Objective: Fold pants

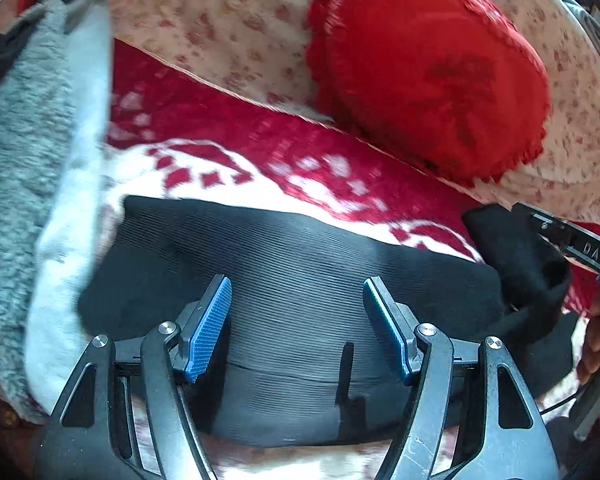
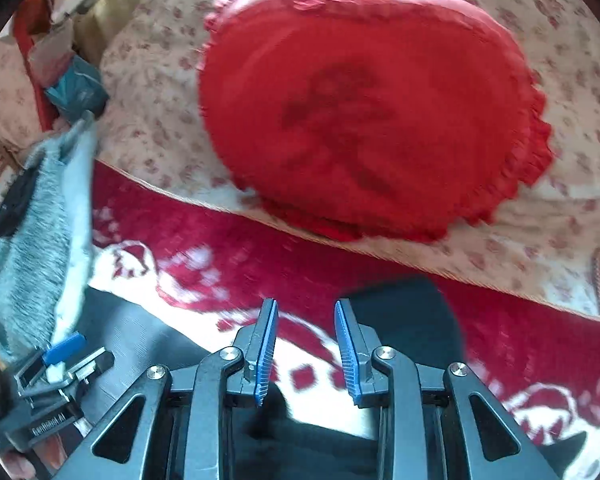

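Black ribbed pants [image 1: 300,280] lie folded across a red-and-white patterned blanket [image 1: 220,136]. My left gripper [image 1: 298,288] is open, its blue pads [image 1: 208,328] spread just above the middle of the pants. The right gripper shows at the right edge of the left wrist view [image 1: 576,240], next to a raised black end of the pants [image 1: 516,252]. In the right wrist view my right gripper [image 2: 306,312] is open with nothing between its pads. A black part of the pants [image 2: 404,312] lies just beyond and to the right of it. The left gripper [image 2: 60,356] shows at lower left there.
A red heart-shaped frilled cushion [image 1: 428,68] rests on a floral cream pillow [image 1: 228,24] behind the blanket. A grey-and-white fluffy blanket [image 1: 24,152] is bunched at the left. Clutter lies at the far left [image 2: 76,84].
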The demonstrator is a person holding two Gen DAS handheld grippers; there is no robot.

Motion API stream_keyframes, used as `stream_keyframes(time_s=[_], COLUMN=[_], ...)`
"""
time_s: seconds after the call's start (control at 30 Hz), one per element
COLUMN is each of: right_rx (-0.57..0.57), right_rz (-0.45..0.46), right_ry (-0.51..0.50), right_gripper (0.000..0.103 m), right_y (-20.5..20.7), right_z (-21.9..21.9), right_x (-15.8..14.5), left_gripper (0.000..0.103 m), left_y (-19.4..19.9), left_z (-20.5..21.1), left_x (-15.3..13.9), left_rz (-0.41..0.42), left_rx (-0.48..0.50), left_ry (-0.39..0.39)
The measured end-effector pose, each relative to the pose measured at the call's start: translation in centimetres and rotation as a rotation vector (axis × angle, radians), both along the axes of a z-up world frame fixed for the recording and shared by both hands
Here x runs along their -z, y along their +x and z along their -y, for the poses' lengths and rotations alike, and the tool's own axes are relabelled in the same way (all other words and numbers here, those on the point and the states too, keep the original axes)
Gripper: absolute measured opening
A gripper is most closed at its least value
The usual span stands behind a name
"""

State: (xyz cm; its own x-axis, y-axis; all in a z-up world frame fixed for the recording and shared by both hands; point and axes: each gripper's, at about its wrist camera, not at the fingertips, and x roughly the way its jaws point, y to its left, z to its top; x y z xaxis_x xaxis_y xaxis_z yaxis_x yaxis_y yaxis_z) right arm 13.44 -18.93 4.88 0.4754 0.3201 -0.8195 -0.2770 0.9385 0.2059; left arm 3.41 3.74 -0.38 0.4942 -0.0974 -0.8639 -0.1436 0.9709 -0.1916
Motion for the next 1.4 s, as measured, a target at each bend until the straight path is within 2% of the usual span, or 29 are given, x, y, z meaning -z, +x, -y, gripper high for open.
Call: stream_keyframes(time_s=[0.07,0.17,0.23,0.27,0.4,0.47,0.7,0.73,0.8,0.9,1.0,1.13,1.2,1.23,1.27,1.3,1.33,1.37,1.4], right_rx=[-0.012,0.021,0.029,0.029,0.011,-0.010,-0.034,-0.035,-0.034,-0.033,-0.053,-0.064,-0.046,-0.038,-0.029,-0.018,-0.007,-0.001,0.005], right_rz=[-0.019,0.000,0.007,0.003,-0.065,-0.112,-0.262,-0.264,-0.206,-0.123,-0.067,-0.045,-0.069,-0.088,-0.115,-0.143,-0.176,-0.195,-0.226], right_ry=[-0.005,-0.082,-0.112,-0.123,-0.182,-0.173,-0.037,-0.017,0.024,0.050,0.010,-0.020,-0.017,-0.009,0.001,0.007,0.017,0.027,0.052], right_gripper=[0.028,0.028,0.032,0.037,0.039,0.039,0.040,0.036,0.006,0.002,0.001,0.000,0.001,0.002,0.007,0.025,0.036,0.044,0.044], right_y=[-0.1,0.2,1.1,1.5,4.1,5.1,7.1,7.1,6.6,5.6,4.5,3.7,3.9,4.1,4.4,4.7,5.1,5.2,5.7], right_z=[0.8,2.1,2.7,2.9,3.6,3.9,5.8,5.9,6.0,6.0,5.6,5.9,6.5,6.8,7.0,7.2,7.3,7.4,7.3], right_x=[0.5,0.8,0.9,1.1,2.5,3.4,6.3,6.3,5.5,3.9,2.1,0.5,0.7,1.1,1.7,2.4,3.2,3.8,4.6], left_gripper=[0.068,0.068,0.068,0.068,0.068,0.068,0.068,0.068,0.068,0.068,0.068,0.068,0.068,0.068,0.068,0.068,0.068,0.068,0.068], left_y=[-0.2,-0.6,-0.5,-0.5,-0.4,-0.3,0.0,-0.1,-0.1,-0.1,-0.3,-0.7,-0.8,-0.8,-0.8,-0.9,-0.8,-0.8,-0.7], left_z=[1.1,2.9,3.8,4.1,6.0,6.8,7.7,7.7,7.7,7.6,7.7,8.3,8.4,8.4,8.4,8.5,8.5,8.6,8.6], left_x=[-0.1,-0.1,0.2,0.3,1.0,1.3,1.8,1.8,1.9,1.9,1.9,2.0,1.9,2.0,2.0,2.0,2.0,2.0,2.1], left_rz=[0.001,0.010,-0.002,-0.007,-0.021,-0.027,-0.029,-0.028,-0.028,-0.033,-0.036,-0.043,-0.042,-0.044,-0.045,-0.046,-0.045,-0.045,-0.046], left_rx=[0.022,0.066,0.084,0.091,0.141,0.161,0.183,0.185,0.186,0.182,0.184,0.194,0.193,0.194,0.194,0.196,0.199,0.200,0.201], left_ry=[-0.002,0.017,0.009,0.009,0.026,0.027,0.034,0.037,0.039,0.032,0.020,0.018,0.017,0.012,0.011,0.013,0.016,0.017,0.017])
